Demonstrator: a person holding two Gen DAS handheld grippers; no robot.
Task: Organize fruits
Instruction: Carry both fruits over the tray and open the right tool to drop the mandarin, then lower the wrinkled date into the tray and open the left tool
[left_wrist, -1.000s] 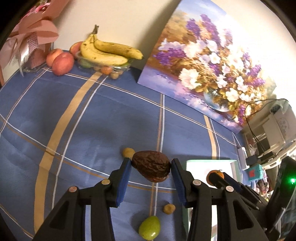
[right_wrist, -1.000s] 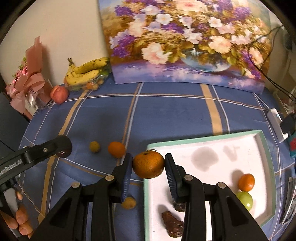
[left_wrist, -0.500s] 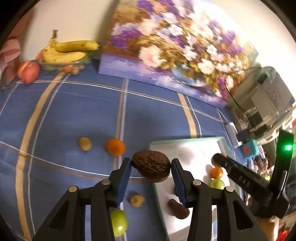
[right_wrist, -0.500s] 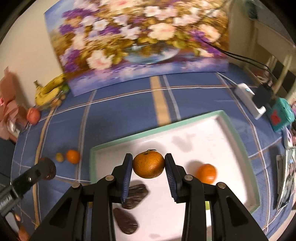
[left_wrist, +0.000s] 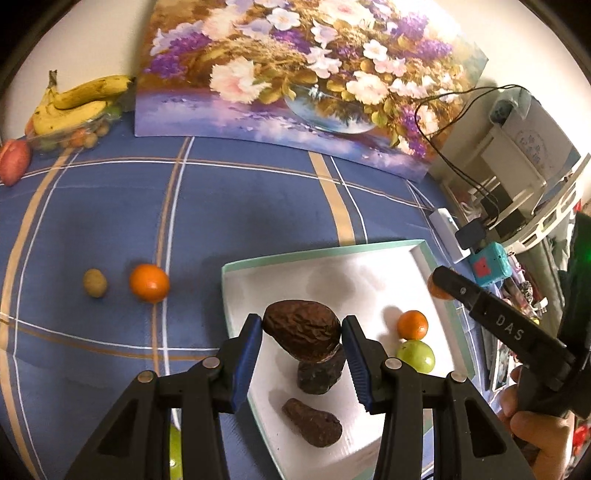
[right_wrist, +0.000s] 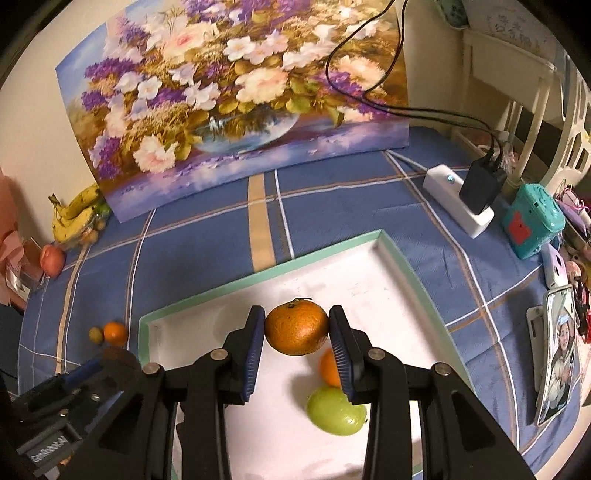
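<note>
My left gripper (left_wrist: 302, 329) is shut on a dark wrinkled brown fruit (left_wrist: 301, 341), held above the white tray (left_wrist: 317, 255) with the mint-green rim. Below it in the tray lie two more dark brown fruits (left_wrist: 320, 374), a small orange (left_wrist: 413, 325) and a green fruit (left_wrist: 415, 356). My right gripper (right_wrist: 296, 322) is shut on a tangerine (right_wrist: 297, 328) over the same tray (right_wrist: 258, 282), above the small orange (right_wrist: 328, 367) and the green fruit (right_wrist: 334, 410). On the cloth left of the tray sit a loose orange (left_wrist: 149, 282) and a small yellowish fruit (left_wrist: 95, 282).
A flower painting (left_wrist: 295, 74) leans on the back wall. Bananas (left_wrist: 74, 103) on a tub of small fruit and a peach (left_wrist: 14, 162) sit at the far left. Right of the tray are a power strip with a charger (right_wrist: 461, 199), a teal box (right_wrist: 532, 225) and a phone (right_wrist: 557, 350).
Both grippers have swung to the right, from over the blue cloth to over the tray, each still carrying its fruit. Both wrists have rolled a little.
</note>
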